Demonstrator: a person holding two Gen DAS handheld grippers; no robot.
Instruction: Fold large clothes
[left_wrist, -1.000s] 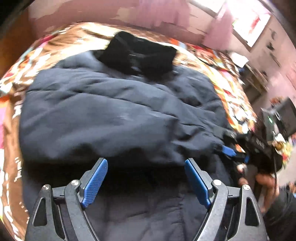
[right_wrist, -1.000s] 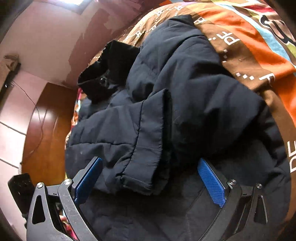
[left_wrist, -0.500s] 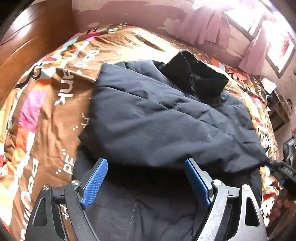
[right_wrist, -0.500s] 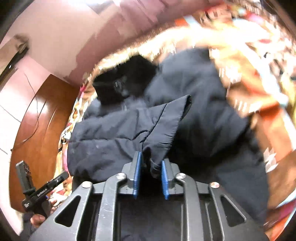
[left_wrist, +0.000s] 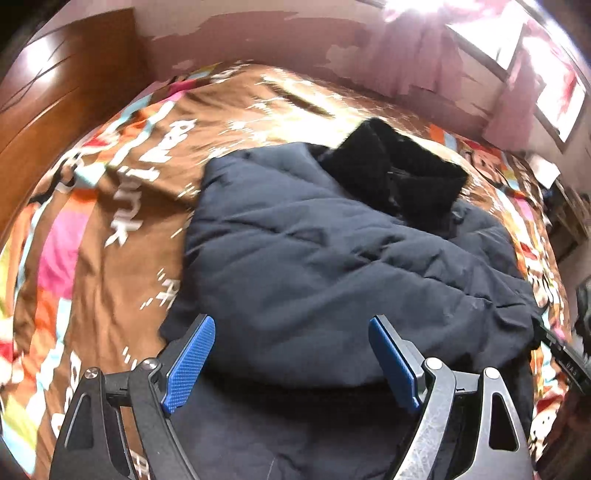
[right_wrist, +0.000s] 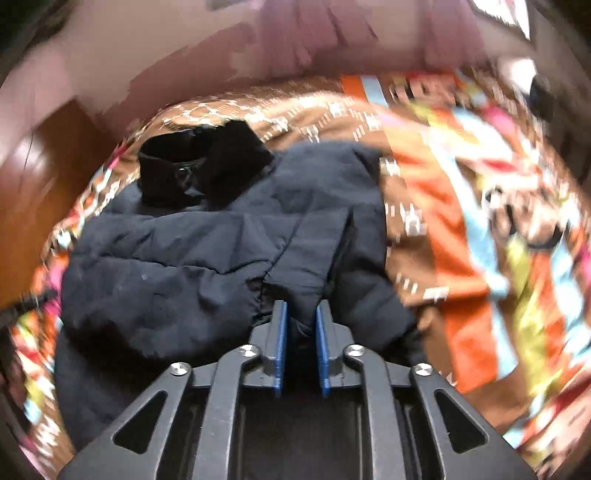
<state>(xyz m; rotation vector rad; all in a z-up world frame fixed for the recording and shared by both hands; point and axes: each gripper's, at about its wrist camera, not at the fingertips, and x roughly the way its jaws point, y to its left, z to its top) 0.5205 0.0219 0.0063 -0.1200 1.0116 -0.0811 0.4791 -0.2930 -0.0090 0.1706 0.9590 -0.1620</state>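
Observation:
A dark navy padded jacket (left_wrist: 332, 266) with a black fleece collar (left_wrist: 399, 173) lies on a bed with a brown patterned cover (left_wrist: 122, 229). It also shows in the right wrist view (right_wrist: 192, 273), collar (right_wrist: 199, 166) at the far end. My left gripper (left_wrist: 291, 350) is open and empty, hovering over the jacket's lower part. My right gripper (right_wrist: 300, 332) is shut on the cuff of a sleeve (right_wrist: 314, 258) and holds it over the jacket's body.
The colourful bed cover (right_wrist: 461, 229) spreads to the right of the jacket. A wooden headboard or wardrobe (left_wrist: 55, 96) stands at the left. A pink wall (left_wrist: 295, 40) with a window (left_wrist: 480, 33) is behind the bed. A dark device (left_wrist: 569, 362) shows at the right edge.
My right gripper has closed on the sleeve cuff and pulled it across the jacket. My left gripper stays open and has drawn back, showing more of the bed.

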